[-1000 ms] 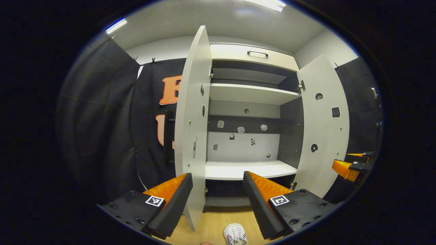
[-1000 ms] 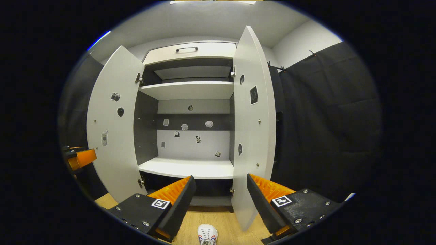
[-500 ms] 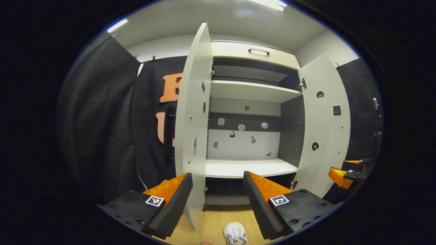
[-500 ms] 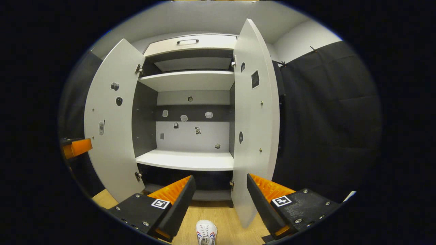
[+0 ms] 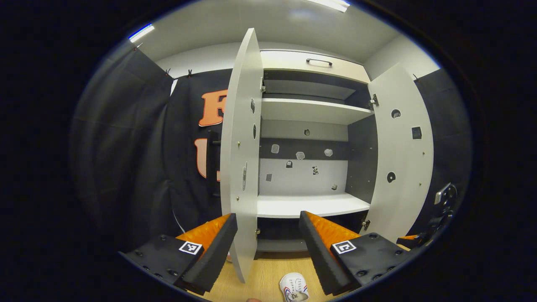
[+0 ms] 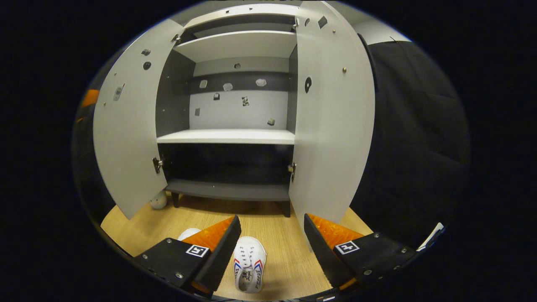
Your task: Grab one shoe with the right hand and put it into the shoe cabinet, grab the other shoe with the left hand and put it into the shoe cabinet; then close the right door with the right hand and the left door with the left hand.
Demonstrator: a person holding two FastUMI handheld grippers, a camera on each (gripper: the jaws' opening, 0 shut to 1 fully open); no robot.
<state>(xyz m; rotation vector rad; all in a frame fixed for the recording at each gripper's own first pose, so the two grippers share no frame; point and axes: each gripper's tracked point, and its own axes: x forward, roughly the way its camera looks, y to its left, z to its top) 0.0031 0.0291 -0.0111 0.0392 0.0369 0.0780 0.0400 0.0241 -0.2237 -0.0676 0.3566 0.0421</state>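
Looking down from the right gripper view, the right gripper (image 6: pixel 268 247) hangs over the wooden floor (image 6: pixel 285 235) with its jaws spread wide and nothing between them. A white shoe (image 6: pixel 249 263) with red and blue side stripes lies on the floor just below, toe toward the shoe cabinet (image 6: pixel 228 138), close beside the gripper's left finger. A second shoe (image 6: pixel 187 233) peeks out from behind that same finger, mostly hidden. A small pale round object (image 6: pixel 159 201) sits on the floor under the lower edge of the left door (image 6: pixel 126 134); what it is cannot be told.

Both doors stand open. The right door (image 6: pixel 331 126) swings out toward the camera, its lower corner near the right finger. Inside, the white middle shelf (image 6: pixel 226 136) is bare, the dark bottom shelf (image 6: pixel 228 191) too, and another white shelf (image 6: pixel 239 44) sits above. Small stickers (image 6: pixel 244 100) dot the back panel.

In the left gripper view, the left gripper (image 5: pixel 268 247) is held higher, jaws spread and holding nothing. The left door (image 5: pixel 243 147) stands edge-on just past its left finger, partly blocking the way in. A white shoe (image 5: pixel 294 287) lies at the bottom between the fingers, on the floor well below them. Up top there's a drawer front with a dark handle (image 5: pixel 319 62)
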